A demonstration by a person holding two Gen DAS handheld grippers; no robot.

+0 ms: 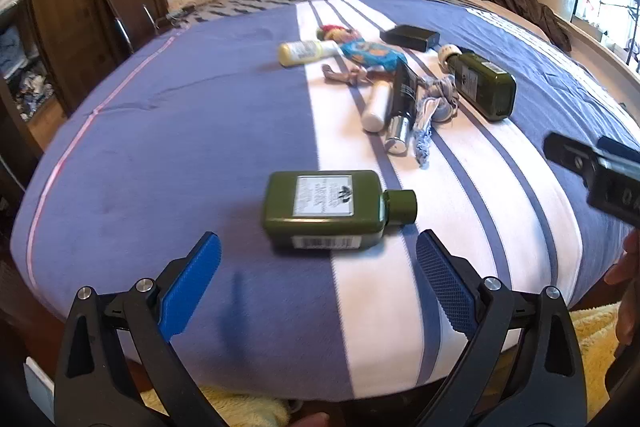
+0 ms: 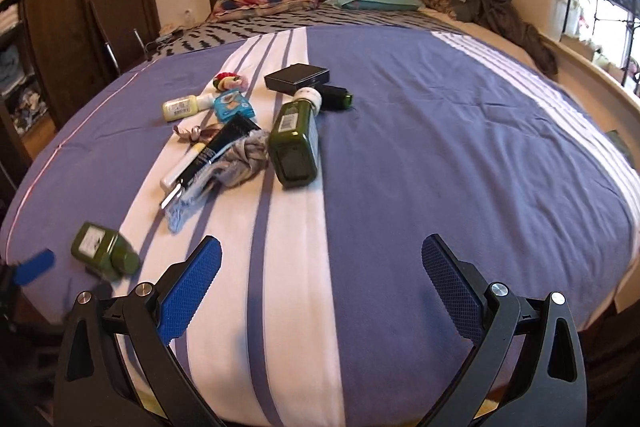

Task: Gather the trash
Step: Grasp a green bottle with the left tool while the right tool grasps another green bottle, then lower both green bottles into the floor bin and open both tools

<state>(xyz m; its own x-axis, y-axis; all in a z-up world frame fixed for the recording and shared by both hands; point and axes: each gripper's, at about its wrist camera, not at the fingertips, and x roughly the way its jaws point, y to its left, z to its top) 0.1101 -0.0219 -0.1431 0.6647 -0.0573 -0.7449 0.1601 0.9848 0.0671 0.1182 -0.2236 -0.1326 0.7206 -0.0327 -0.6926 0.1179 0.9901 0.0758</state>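
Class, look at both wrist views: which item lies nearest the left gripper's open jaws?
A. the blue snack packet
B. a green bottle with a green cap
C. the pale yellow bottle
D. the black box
B: the green bottle lies on its side just ahead of the open left gripper, apart from the farther clutter.

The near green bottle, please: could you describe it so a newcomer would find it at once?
Start at the striped purple-and-white blanket covering the bed. Near its foot edge, apart from the cluster of clutter, the near green bottle lies on its side. Unlike the other green bottle, it lies alone and has a green cap.
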